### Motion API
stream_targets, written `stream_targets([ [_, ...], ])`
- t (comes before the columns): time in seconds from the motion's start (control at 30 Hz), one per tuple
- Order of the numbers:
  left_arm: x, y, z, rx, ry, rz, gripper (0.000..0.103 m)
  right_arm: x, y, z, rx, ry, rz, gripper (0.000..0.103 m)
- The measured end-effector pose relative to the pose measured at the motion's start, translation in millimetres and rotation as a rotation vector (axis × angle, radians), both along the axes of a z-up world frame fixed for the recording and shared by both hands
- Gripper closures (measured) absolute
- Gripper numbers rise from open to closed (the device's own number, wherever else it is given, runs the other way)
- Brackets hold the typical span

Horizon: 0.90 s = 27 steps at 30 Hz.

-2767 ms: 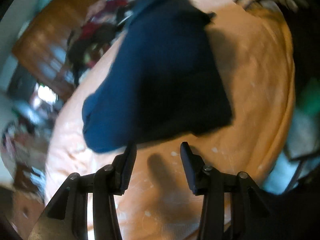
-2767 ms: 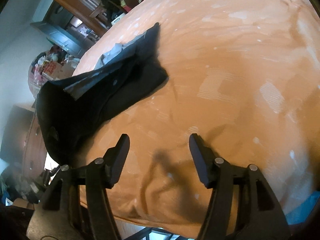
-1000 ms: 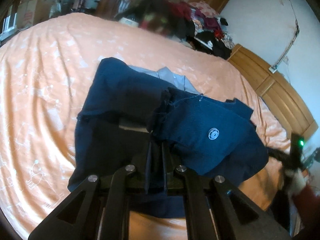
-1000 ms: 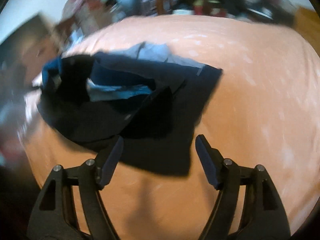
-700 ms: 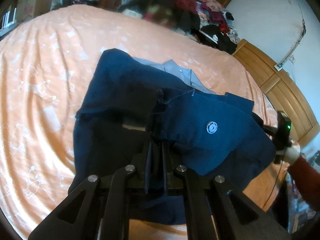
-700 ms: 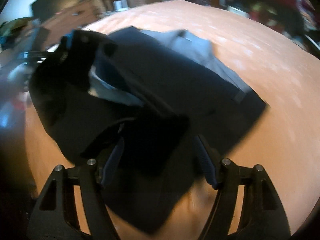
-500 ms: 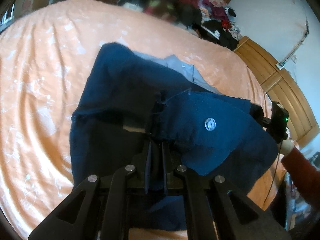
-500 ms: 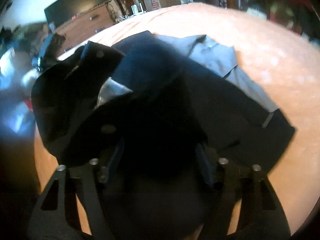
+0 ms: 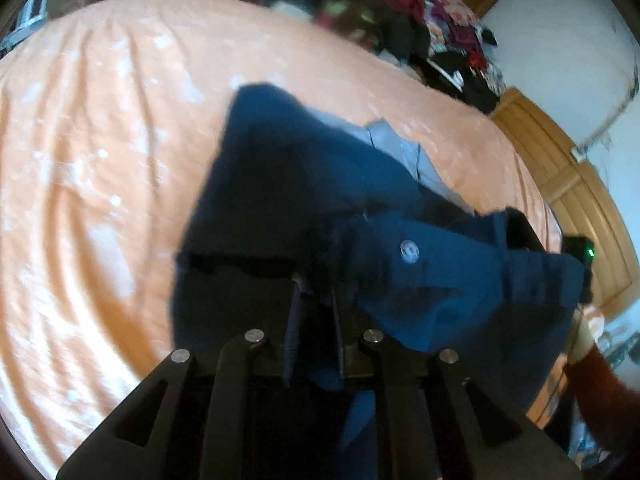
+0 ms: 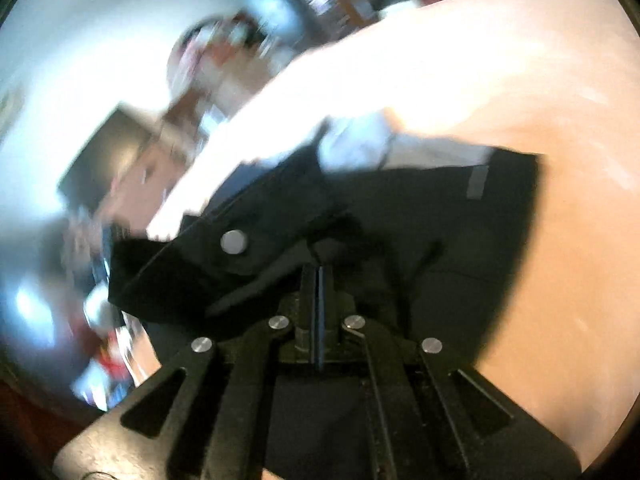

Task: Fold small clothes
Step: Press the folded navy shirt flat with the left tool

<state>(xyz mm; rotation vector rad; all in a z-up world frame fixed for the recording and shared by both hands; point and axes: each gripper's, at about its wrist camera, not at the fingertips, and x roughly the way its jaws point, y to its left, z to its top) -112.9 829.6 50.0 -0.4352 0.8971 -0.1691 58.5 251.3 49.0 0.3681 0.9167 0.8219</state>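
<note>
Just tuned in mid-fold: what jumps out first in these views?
A navy garment sprawls mid-frame on the orange bedsheet, grey lining showing at its far edge. Both grippers are shut on its near edge: left gripper, right gripper. A silver snap button glints on the raised flap.

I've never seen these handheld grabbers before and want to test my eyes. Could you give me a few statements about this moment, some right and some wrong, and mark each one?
1. The left gripper is shut on the dark navy blue fabric garment. True.
2. The right gripper is wide open above the bed. False: its fingers are closed together on the same garment.
3. The garment lies on a green sheet. False: the bedsheet is orange with pale markings.
4. A round silver snap button shows on the garment. True.
5. A pale grey lining shows at the garment's far edge. True.
</note>
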Motion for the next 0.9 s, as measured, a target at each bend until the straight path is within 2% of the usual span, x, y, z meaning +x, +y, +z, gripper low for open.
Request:
stream_targets([
  [0.03,-2,7,1,0.017,0.002,0.033,0.073,-5,-17,1,0.027,0.030,-0.071,0.103],
  [0.07,-2,11,2,0.026,0.005,0.052,0.068,-8,-25,1,0.023,0.041,-0.108,0.103],
  [0.17,-5,17,9,0.045,-0.014,0.064,0.068,-18,-42,-2,-0.032,0.053,-0.184,0.103],
  [0.27,-1,7,19,0.079,-0.039,0.009,0.064,-24,-48,-6,-0.029,0.074,-0.195,0.103],
  [0.37,12,-9,22,0.066,-0.023,-0.090,0.057,-30,-36,-1,-0.017,0.034,-0.127,0.102],
  [0.43,26,-17,12,0.021,0.029,-0.171,0.053,-31,-20,6,-0.045,-0.001,-0.073,0.092],
  [0.5,40,-22,-1,0.015,0.080,-0.192,0.053,-30,-9,11,-0.052,-0.022,-0.039,0.067],
  [0.6,58,-28,-16,0.013,0.139,-0.182,0.051,-29,6,12,-0.065,-0.040,-0.005,0.057],
  [0.67,66,-33,-22,0.039,0.153,-0.159,0.051,-31,12,9,-0.078,-0.044,0.008,0.051],
  [0.77,67,-40,-24,0.057,0.155,-0.120,0.048,-31,19,6,-0.100,-0.041,0.034,0.048],
  [0.9,64,-45,-29,0.070,0.149,-0.097,0.048,-16,39,-3,-0.190,-0.044,0.098,0.046],
])
